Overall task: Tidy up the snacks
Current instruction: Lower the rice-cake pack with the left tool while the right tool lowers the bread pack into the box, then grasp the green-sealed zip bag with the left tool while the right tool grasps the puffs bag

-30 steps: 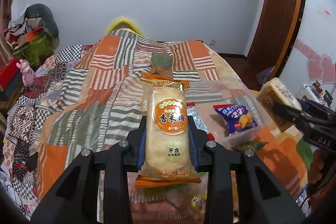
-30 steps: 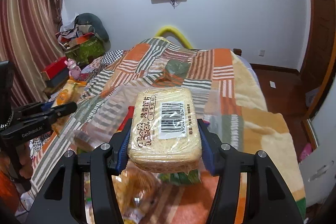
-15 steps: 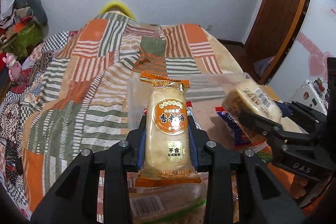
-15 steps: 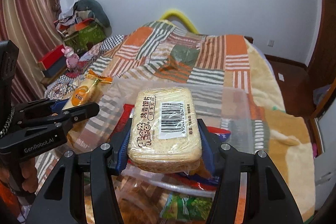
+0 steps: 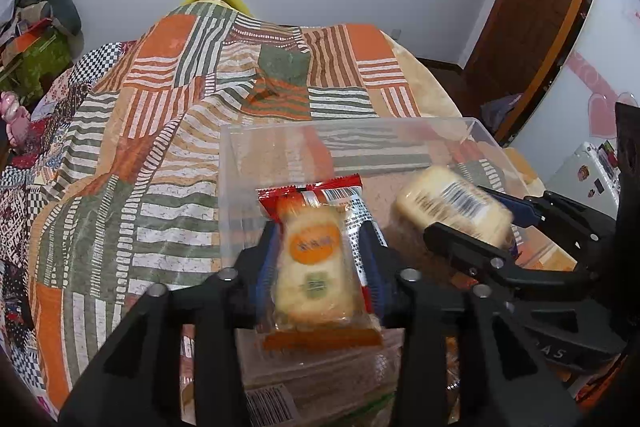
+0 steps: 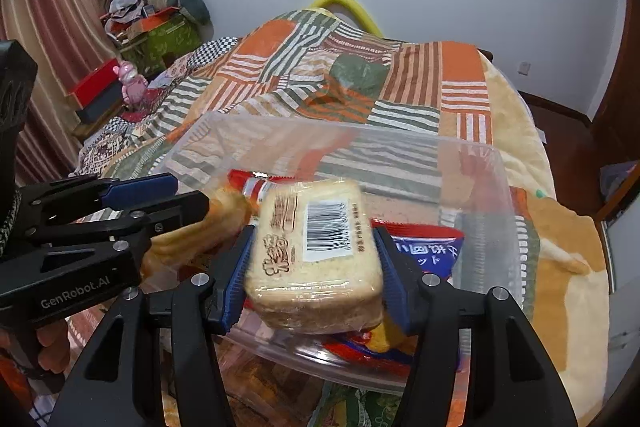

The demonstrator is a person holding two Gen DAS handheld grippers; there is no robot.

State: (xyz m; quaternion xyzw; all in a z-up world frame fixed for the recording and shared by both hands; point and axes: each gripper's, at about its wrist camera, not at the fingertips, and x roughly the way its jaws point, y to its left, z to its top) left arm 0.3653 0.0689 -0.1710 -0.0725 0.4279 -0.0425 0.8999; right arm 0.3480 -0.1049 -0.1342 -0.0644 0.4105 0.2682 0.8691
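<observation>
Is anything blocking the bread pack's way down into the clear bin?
No lid shows. The bread pack sits in the right gripper over the open bin. Under it lie a blue bag and a red pack, so it would land on those.

Room's bright w/ soft, even light; no hard shadows. Both pics bend a lot at edges, corners go black. Left view is smeary: the rice cracker pack & bread pack look blurry. Right view's sharper, barcode clear.
</observation>
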